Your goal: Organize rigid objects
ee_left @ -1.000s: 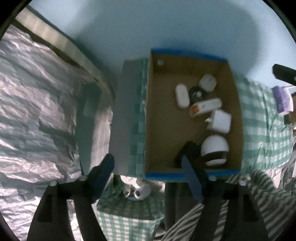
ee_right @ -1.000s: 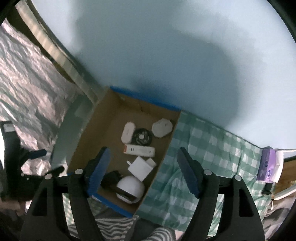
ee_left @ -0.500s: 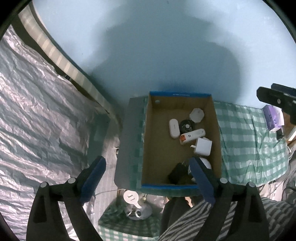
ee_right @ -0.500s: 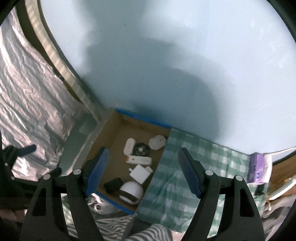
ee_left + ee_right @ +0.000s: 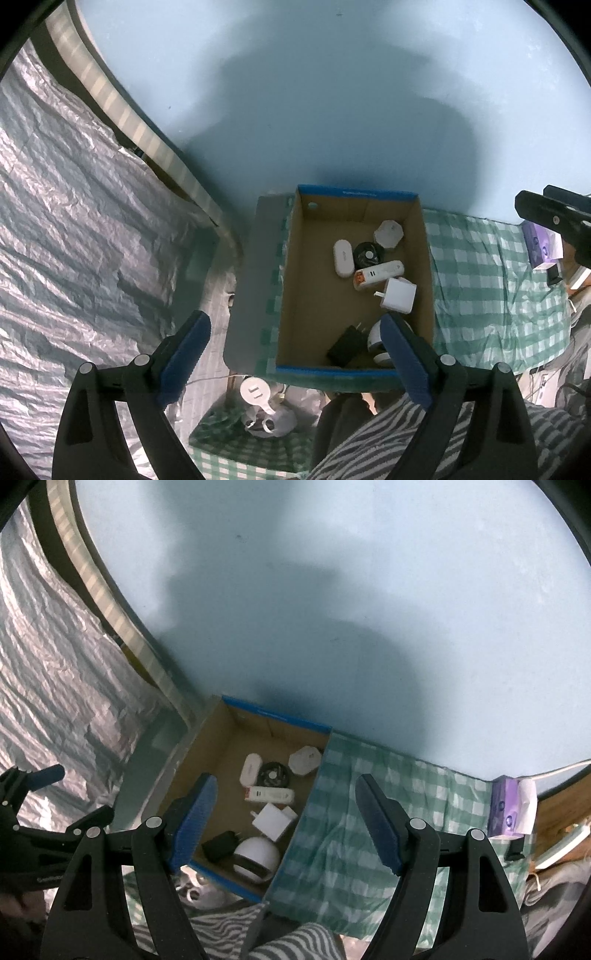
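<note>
Grippers are both up over the cardboard box point(image 5: 291, 280), left gripper point(image 5: 295, 356) spread wide and right gripper point(image 5: 286, 819) partly open, nothing in either, since the chargers point(image 5: 397, 295) and the round white gadget point(image 5: 256, 856) already sit bunched inside on the checked cloth point(image 5: 369, 812).

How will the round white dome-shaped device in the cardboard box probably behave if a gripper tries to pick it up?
The white dome device looks smooth and rounded, so flat pads may slip off its curved top. It seems rigid, not floppy. Lying at the near end of the cardboard box beside the black adapter, it would probably roll or rock if pushed.
</note>
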A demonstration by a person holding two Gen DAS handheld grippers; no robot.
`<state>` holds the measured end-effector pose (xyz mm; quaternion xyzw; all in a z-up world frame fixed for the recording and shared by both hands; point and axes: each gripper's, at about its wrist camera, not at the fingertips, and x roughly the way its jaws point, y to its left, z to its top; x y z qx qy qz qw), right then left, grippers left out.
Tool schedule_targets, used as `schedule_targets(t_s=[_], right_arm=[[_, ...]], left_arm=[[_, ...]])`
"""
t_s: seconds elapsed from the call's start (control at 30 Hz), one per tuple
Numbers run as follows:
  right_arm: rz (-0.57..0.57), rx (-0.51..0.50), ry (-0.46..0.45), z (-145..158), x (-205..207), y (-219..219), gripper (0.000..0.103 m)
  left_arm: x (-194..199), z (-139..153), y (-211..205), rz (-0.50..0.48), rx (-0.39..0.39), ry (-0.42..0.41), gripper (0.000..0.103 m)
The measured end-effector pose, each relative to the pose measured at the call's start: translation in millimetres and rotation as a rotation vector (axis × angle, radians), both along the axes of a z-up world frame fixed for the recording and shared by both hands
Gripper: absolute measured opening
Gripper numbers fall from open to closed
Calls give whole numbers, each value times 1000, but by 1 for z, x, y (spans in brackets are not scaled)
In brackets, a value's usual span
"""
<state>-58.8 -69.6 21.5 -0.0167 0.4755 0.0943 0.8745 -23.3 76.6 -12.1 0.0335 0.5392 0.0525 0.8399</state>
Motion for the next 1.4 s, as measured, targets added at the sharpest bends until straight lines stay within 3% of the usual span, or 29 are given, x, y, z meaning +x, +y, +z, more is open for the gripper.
schedule_targets(t_s=[1.4], right_arm=[[18,7,46,-9,6,-10,77]], left_arm=[[3,-5,-10,17,19,20,94]])
